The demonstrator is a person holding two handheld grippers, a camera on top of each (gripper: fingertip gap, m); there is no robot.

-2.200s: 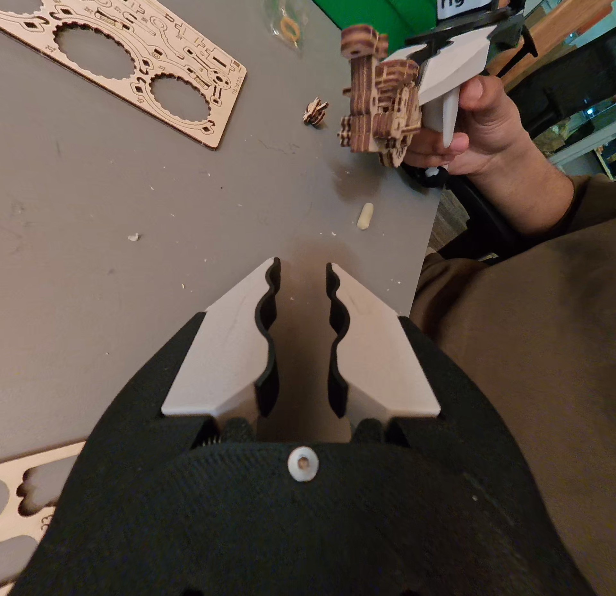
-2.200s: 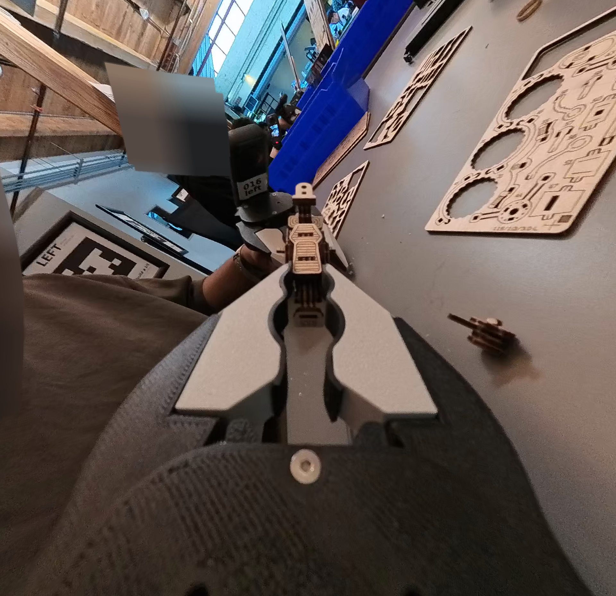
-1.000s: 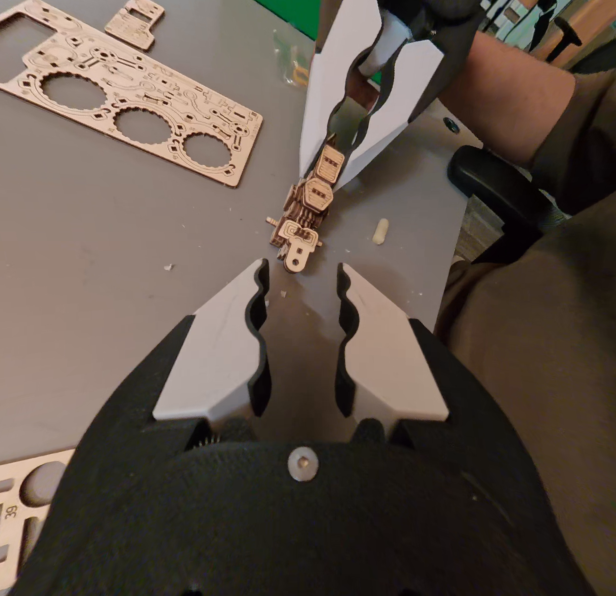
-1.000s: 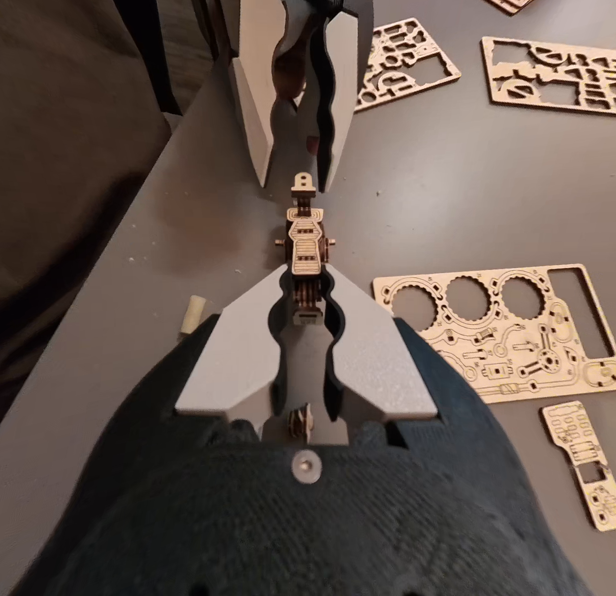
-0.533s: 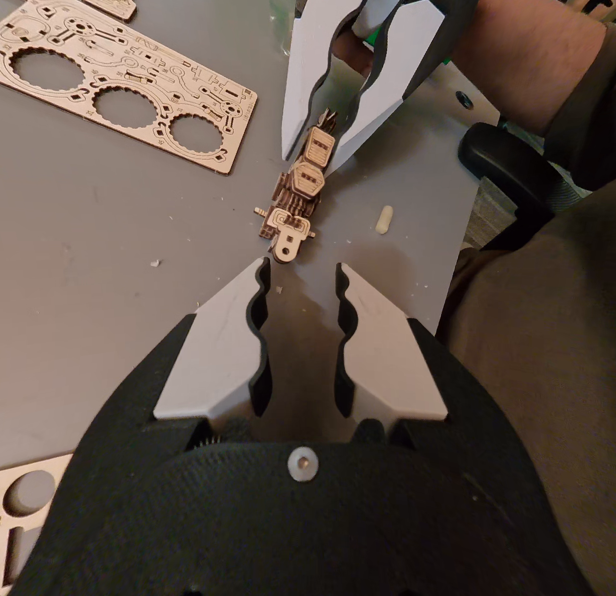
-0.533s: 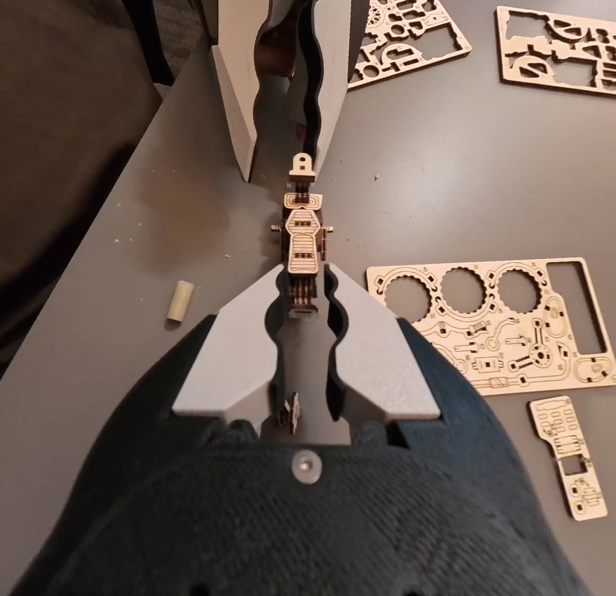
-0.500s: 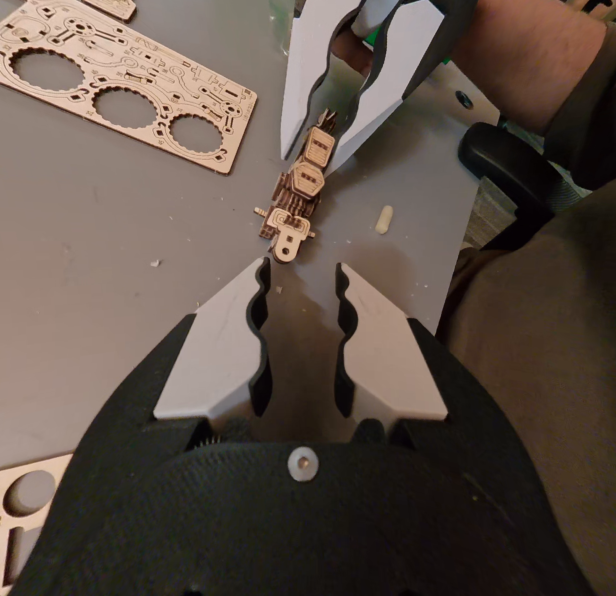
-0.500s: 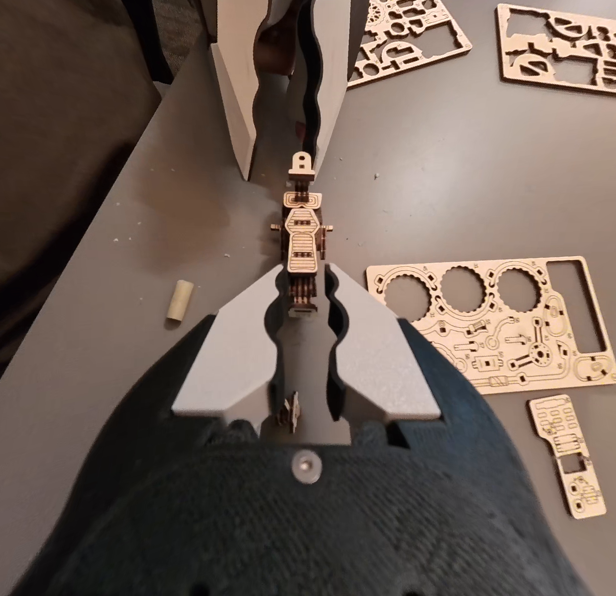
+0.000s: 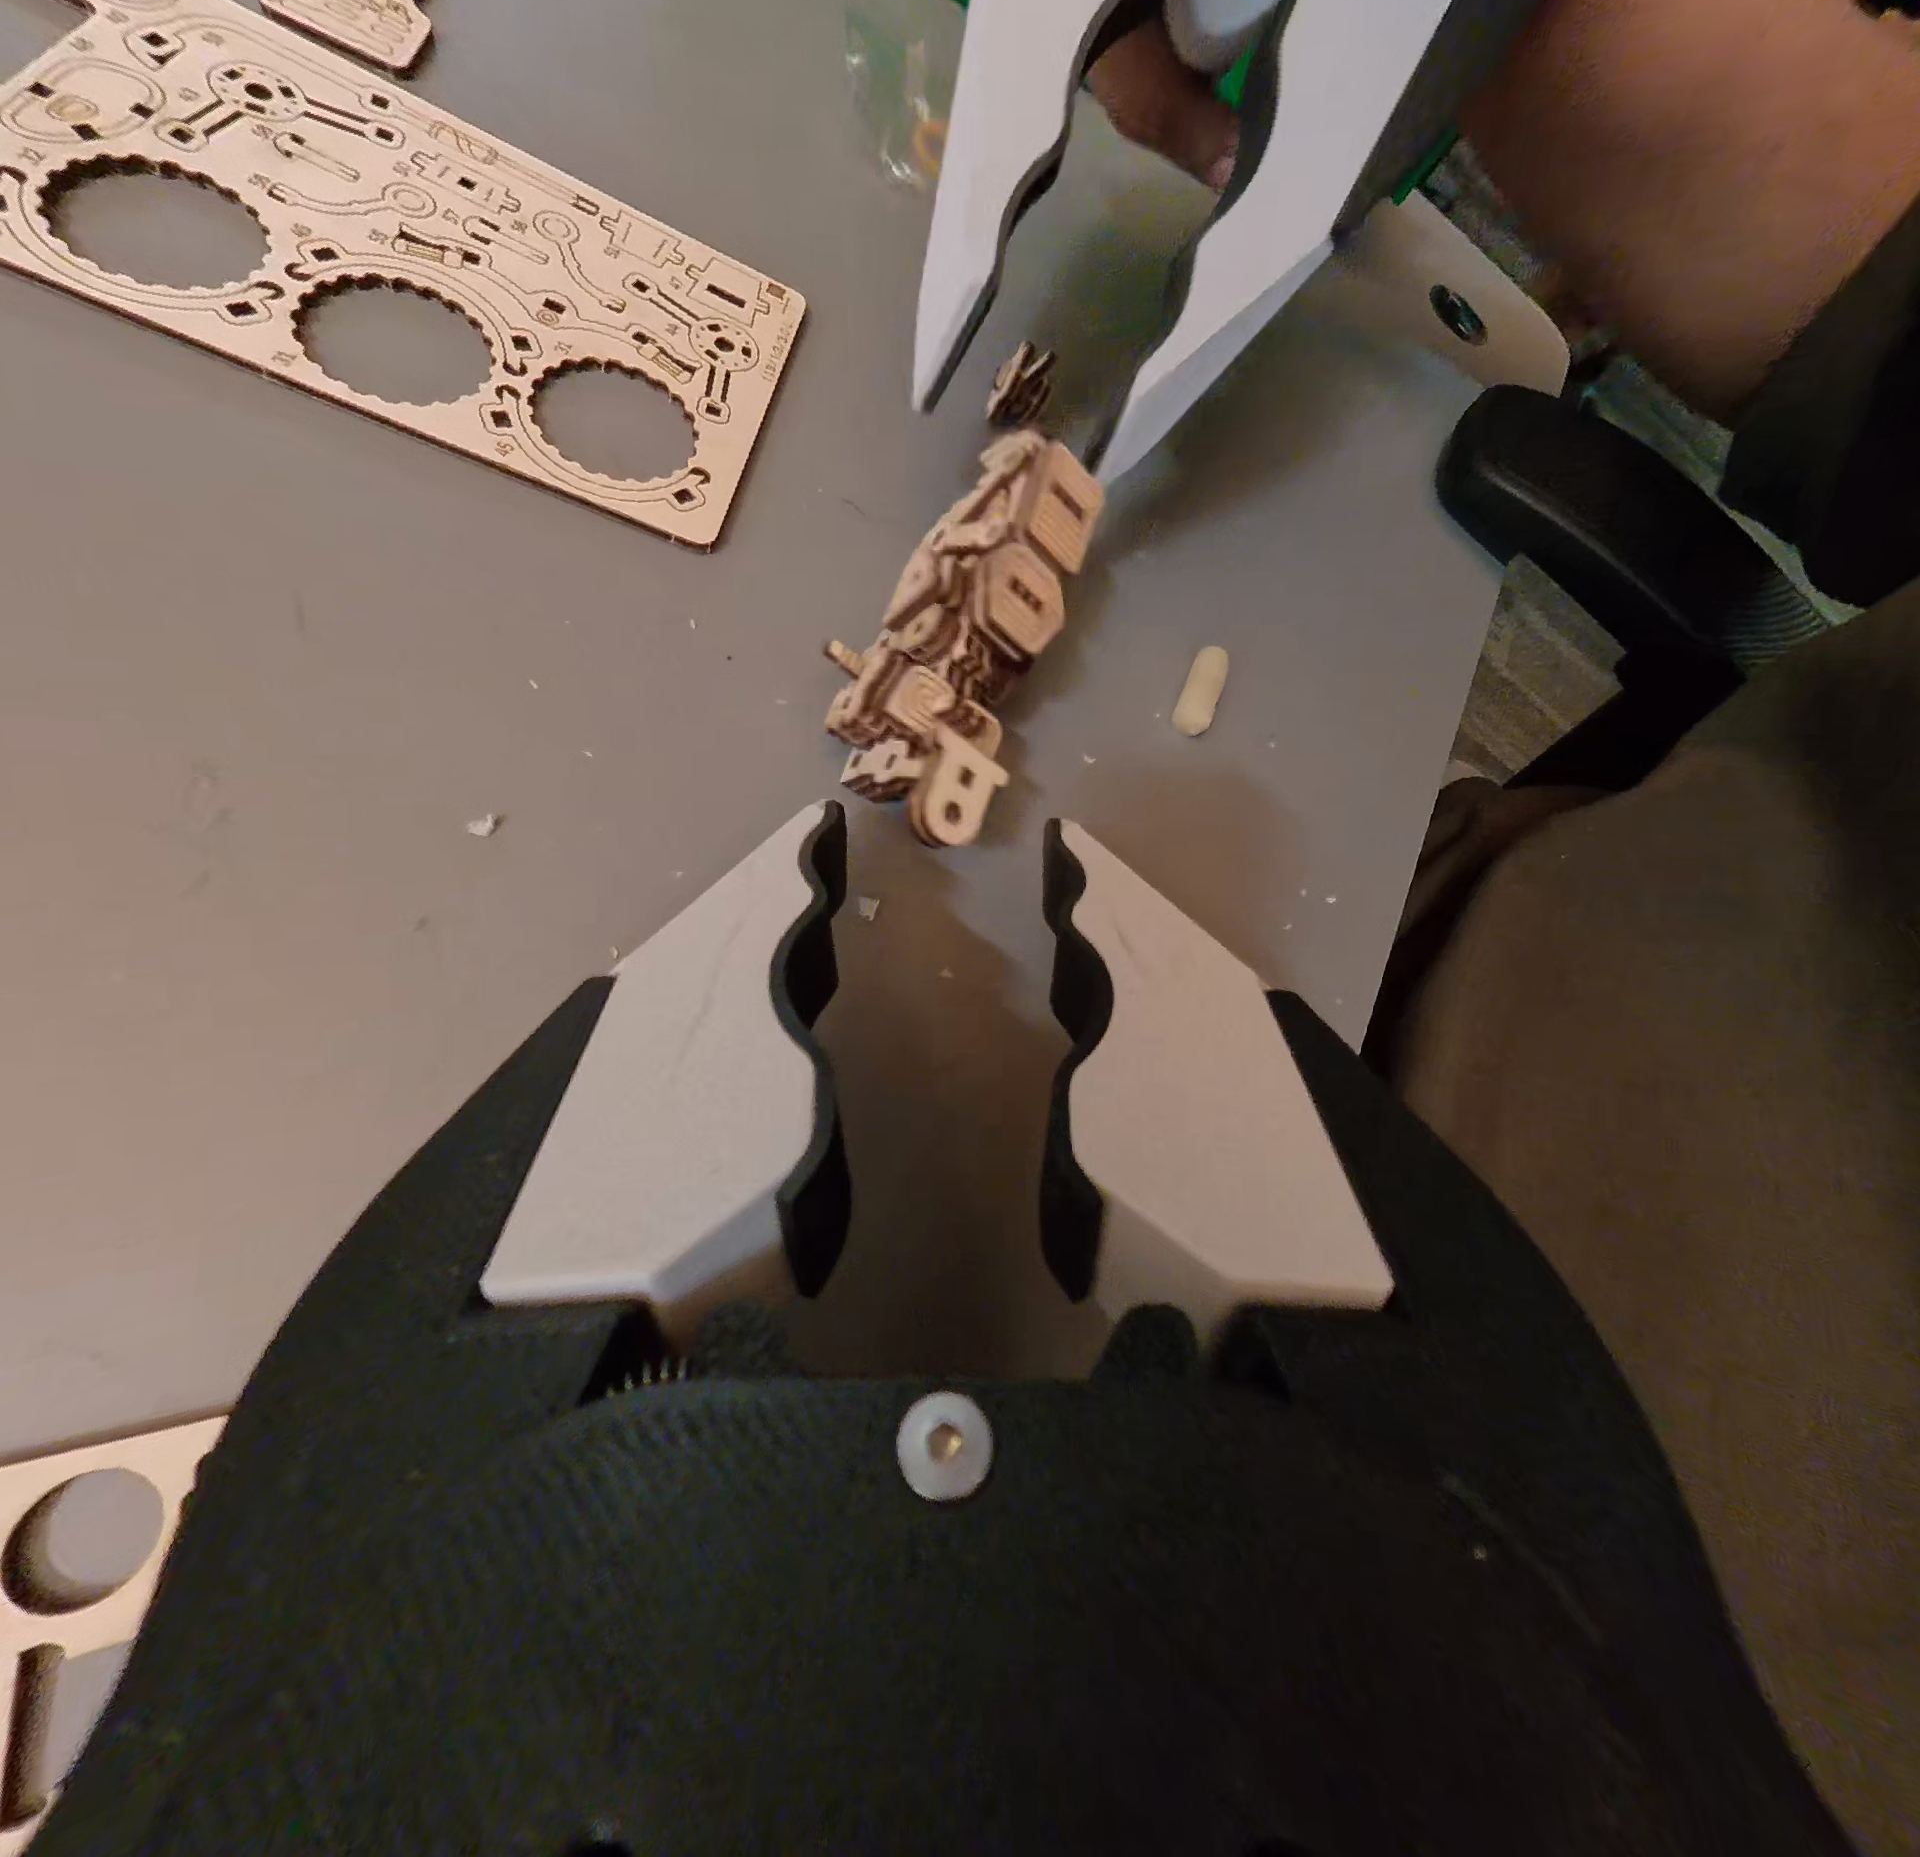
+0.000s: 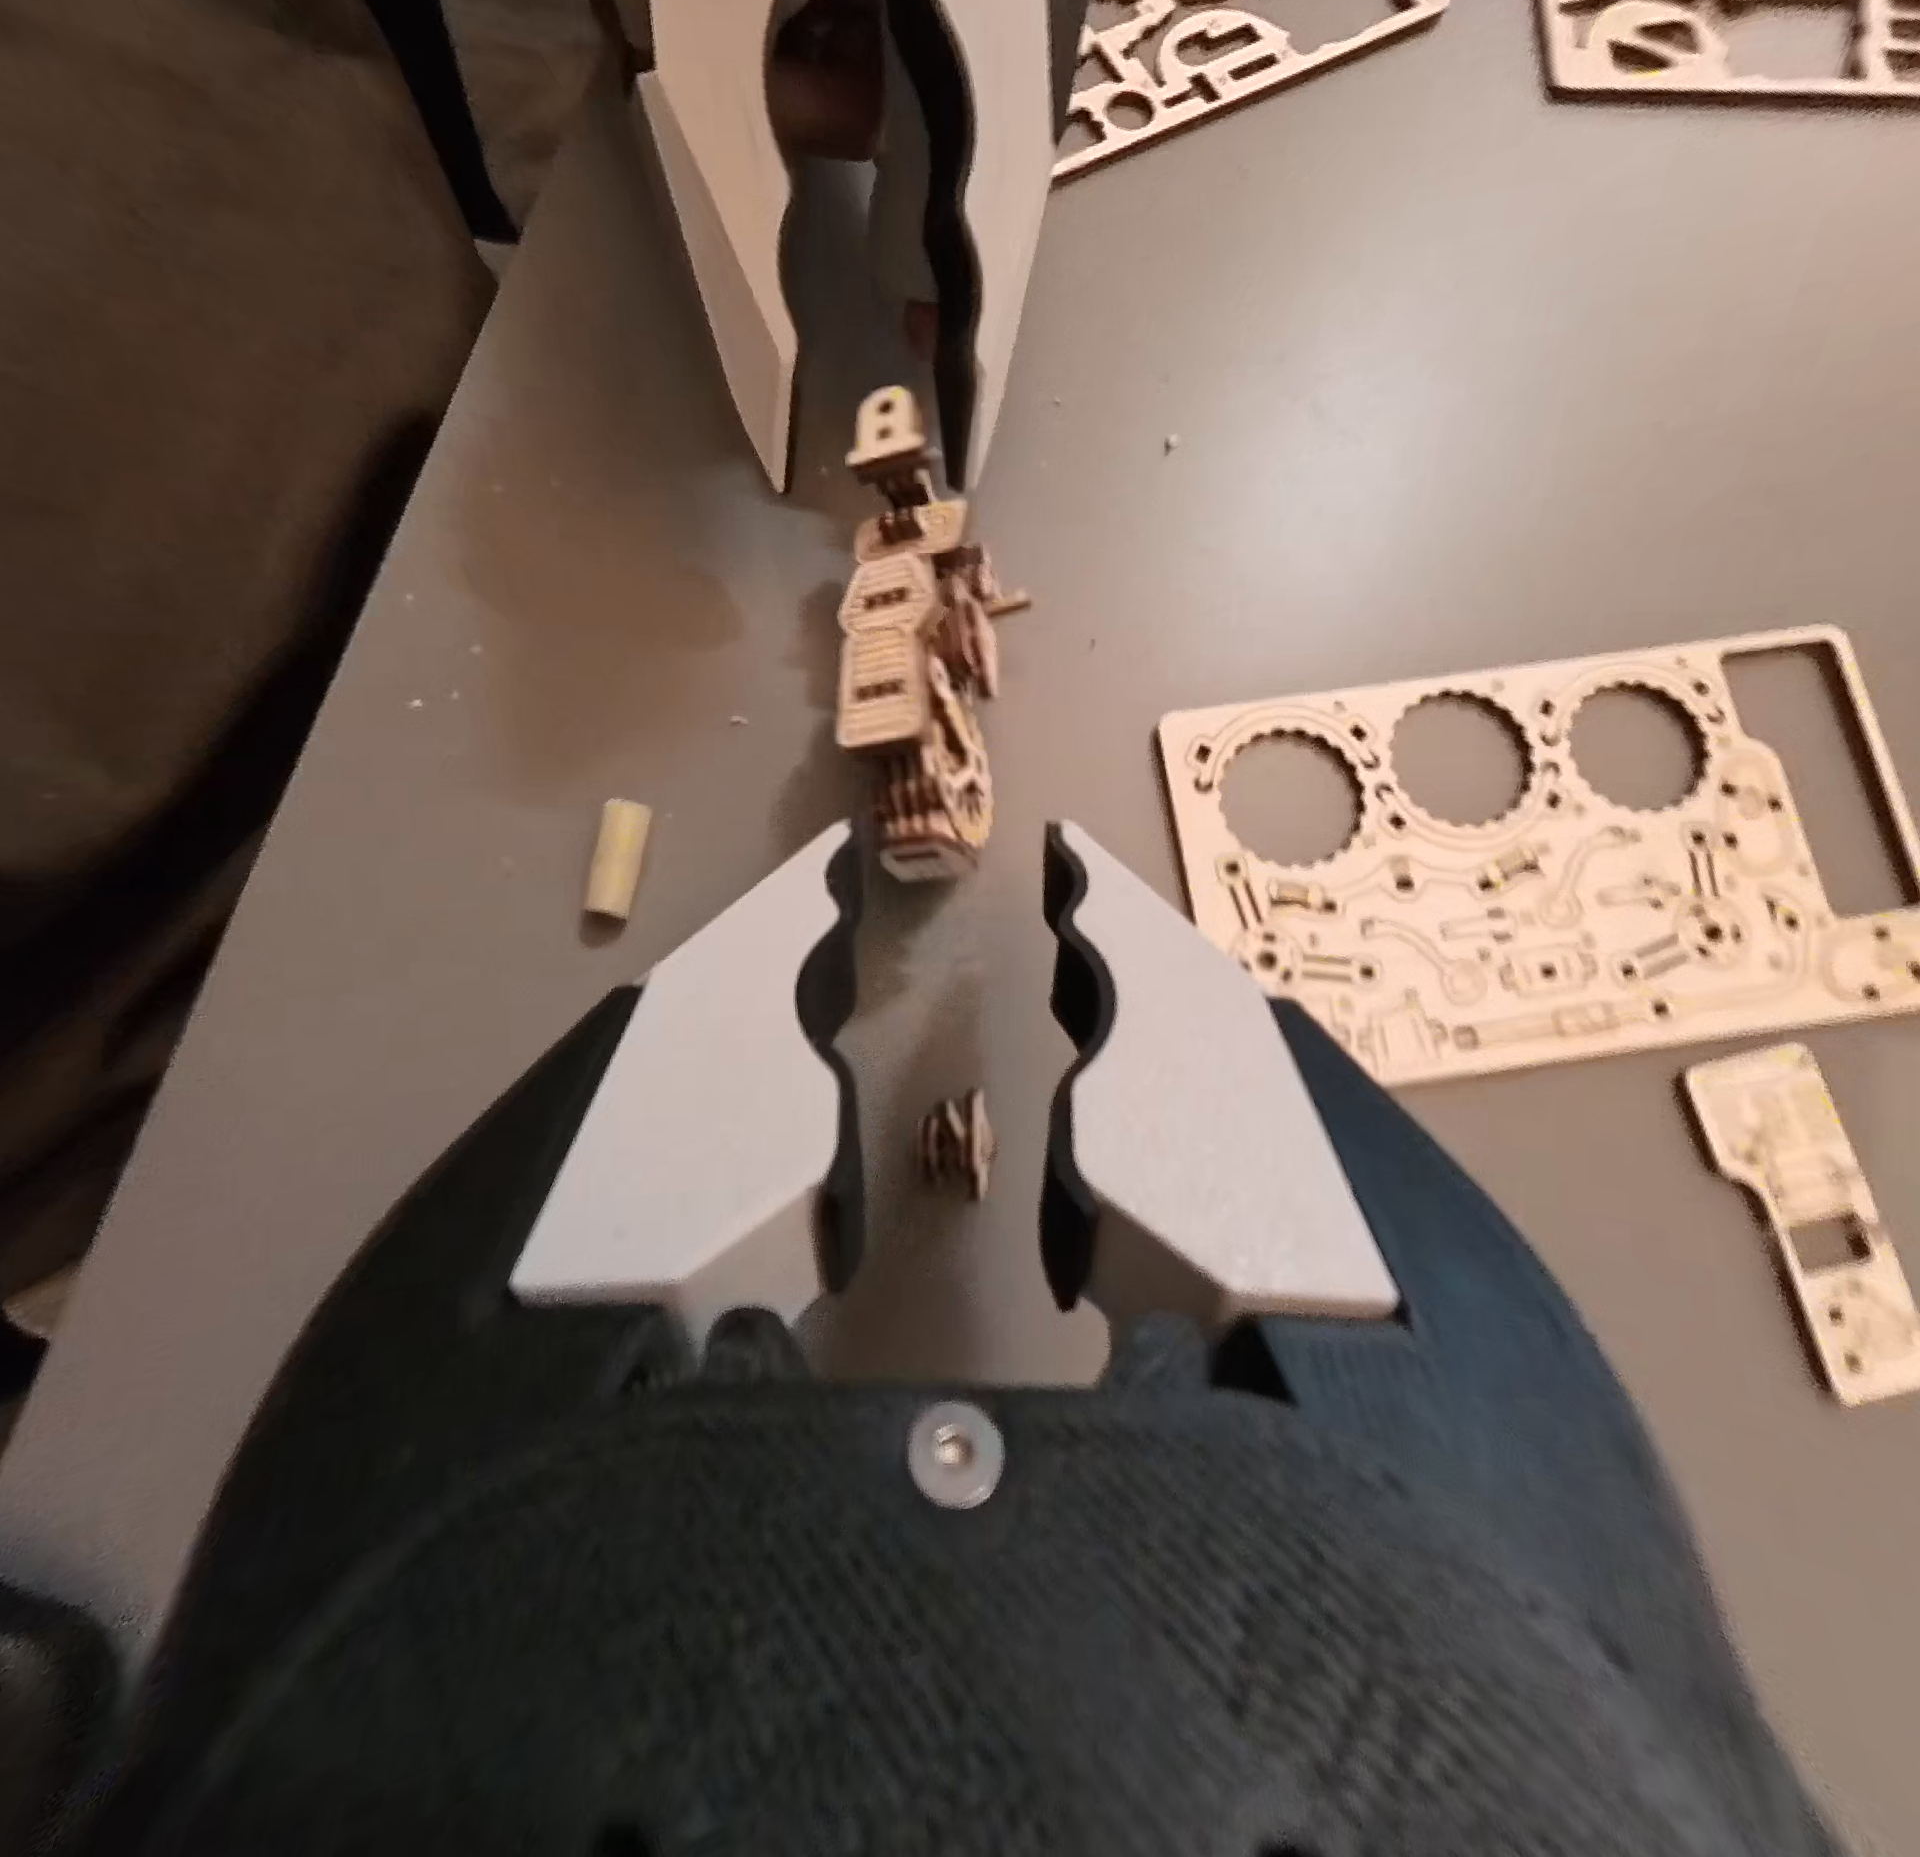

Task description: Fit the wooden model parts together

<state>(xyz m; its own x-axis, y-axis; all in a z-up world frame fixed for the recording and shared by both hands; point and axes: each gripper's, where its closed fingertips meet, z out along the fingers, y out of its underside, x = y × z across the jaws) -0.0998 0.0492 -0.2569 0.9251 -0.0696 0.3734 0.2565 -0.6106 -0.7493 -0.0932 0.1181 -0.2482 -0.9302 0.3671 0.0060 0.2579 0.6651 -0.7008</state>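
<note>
The right tongs (image 10: 951, 841) have let go: half a second ago their tips were closed on the near end of the wooden model (image 10: 914, 706), and now they stand well apart with nothing between them but bare worktop (image 10: 1351, 405) and a small loose wooden piece (image 10: 956, 1142) lying in the gap close to their base. The model itself lies freed on the worktop, stretched in a line between the two pairs of tongs; it looks tipped slightly onto its side, though motion blur makes that hard to be sure of. Its far end with the small tab sits just at the tips of the left tongs (image 9: 940, 831), which are also open and hold nothing, the tab (image 9: 961, 789) just ahead of their gap rather than inside it. To the side of the right tongs lies a flat cut-out sheet with three round holes (image 10: 1507, 831), and a short pale peg (image 10: 616, 857) rests on the other side. As I read it, the model is parked for the moment, so the next part can be fetched; the loose piece under the right tongs seems the likely candidate, and neither pair is yet gripping anything to fit.
</note>
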